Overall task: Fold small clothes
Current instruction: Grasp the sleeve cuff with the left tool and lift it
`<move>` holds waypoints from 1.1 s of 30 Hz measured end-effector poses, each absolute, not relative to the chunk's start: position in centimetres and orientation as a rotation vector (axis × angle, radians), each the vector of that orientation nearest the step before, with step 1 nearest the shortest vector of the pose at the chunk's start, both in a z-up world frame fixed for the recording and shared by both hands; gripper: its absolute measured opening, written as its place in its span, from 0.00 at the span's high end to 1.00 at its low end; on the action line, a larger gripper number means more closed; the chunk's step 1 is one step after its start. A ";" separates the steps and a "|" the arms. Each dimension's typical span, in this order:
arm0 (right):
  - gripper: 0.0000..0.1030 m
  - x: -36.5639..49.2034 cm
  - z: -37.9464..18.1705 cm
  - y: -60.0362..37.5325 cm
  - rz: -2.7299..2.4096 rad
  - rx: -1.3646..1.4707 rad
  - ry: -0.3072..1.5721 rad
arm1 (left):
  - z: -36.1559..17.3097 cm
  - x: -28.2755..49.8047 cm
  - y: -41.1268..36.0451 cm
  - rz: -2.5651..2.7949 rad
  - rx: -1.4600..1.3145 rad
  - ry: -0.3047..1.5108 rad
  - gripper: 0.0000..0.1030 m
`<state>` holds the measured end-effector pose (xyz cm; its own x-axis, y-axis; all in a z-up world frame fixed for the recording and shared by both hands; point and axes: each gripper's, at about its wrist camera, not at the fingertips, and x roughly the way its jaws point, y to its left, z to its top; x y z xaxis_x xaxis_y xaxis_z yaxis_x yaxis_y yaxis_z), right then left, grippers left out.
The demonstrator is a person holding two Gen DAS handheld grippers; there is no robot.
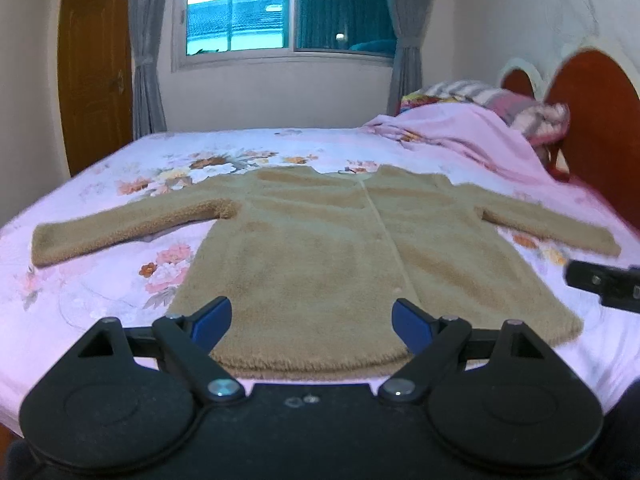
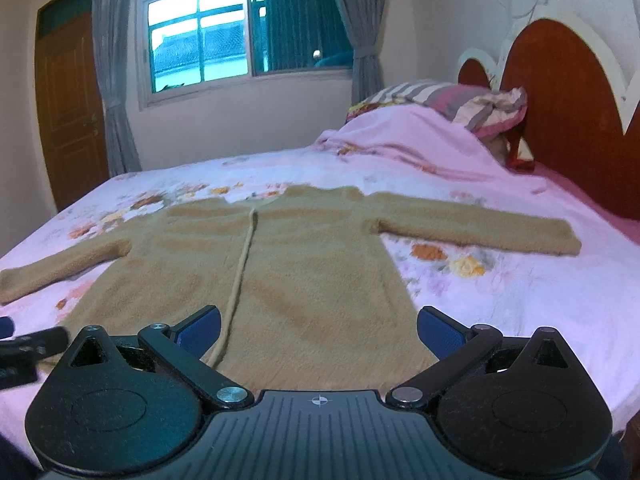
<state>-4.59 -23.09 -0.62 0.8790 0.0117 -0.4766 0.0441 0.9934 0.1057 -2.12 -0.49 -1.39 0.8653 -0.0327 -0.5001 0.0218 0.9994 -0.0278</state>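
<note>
- Tan fleece makes up the small jacket (image 1: 312, 248), which lies flat and face up on the bed (image 1: 100, 280), hem toward the cameras and neck toward the window (image 1: 240, 12).
- Both of its 2 sleeves stretch straight out to the sides, and a pale closed seam runs down the middle of its front.
- The left gripper (image 1: 312, 322) hangs over the near hem with its jaws spread wide and nothing between them; the blue fingertips (image 1: 214, 318) sit above the lower part of the jacket, and I cannot tell whether they touch the fleece.
- In the left wrist view the seam lies just inside the right-hand fingertip, so this gripper frames the left half of the hem.
- The right gripper (image 2: 318, 332) is also spread wide and holds nothing; the hem passes under its 2 fingers.
- In the right wrist view the seam runs down beside the left-hand fingertip, and the jacket's right edge ends just inside the other one.
- Each gripper shows at the edge of the other's view, so they sit near each other.
- A pink blanket (image 2: 400, 136) and a striped pillow (image 2: 460, 100) lie by the red headboard (image 2: 560, 100), well apart from the jacket.
</note>
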 end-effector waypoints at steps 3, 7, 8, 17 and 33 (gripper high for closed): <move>0.00 -2.8 0.1 -23.9 -0.023 0.126 0.459 | -1.3 0.3 3.4 -0.048 -0.147 0.500 0.15; 0.00 0.6 0.5 -24.9 -0.031 0.128 0.404 | -1.9 5.4 9.4 0.049 -0.166 0.516 0.16; 0.00 1.5 0.5 -24.9 -0.030 0.122 0.393 | -2.2 6.7 11.0 0.095 -0.159 0.515 0.17; 0.00 12.0 -1.9 -25.2 -0.008 0.090 0.417 | -7.1 15.4 28.1 0.369 -0.363 0.563 0.19; 0.00 21.8 -4.4 -25.5 -0.144 -0.020 0.420 | -15.2 20.1 45.0 0.373 -0.947 0.328 0.37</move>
<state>21.81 -25.50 -4.39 0.9029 -0.1439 -0.4051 0.1356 0.9895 -0.0495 20.13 45.04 -15.22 0.8880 0.1650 -0.4292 -0.4469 0.5293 -0.7212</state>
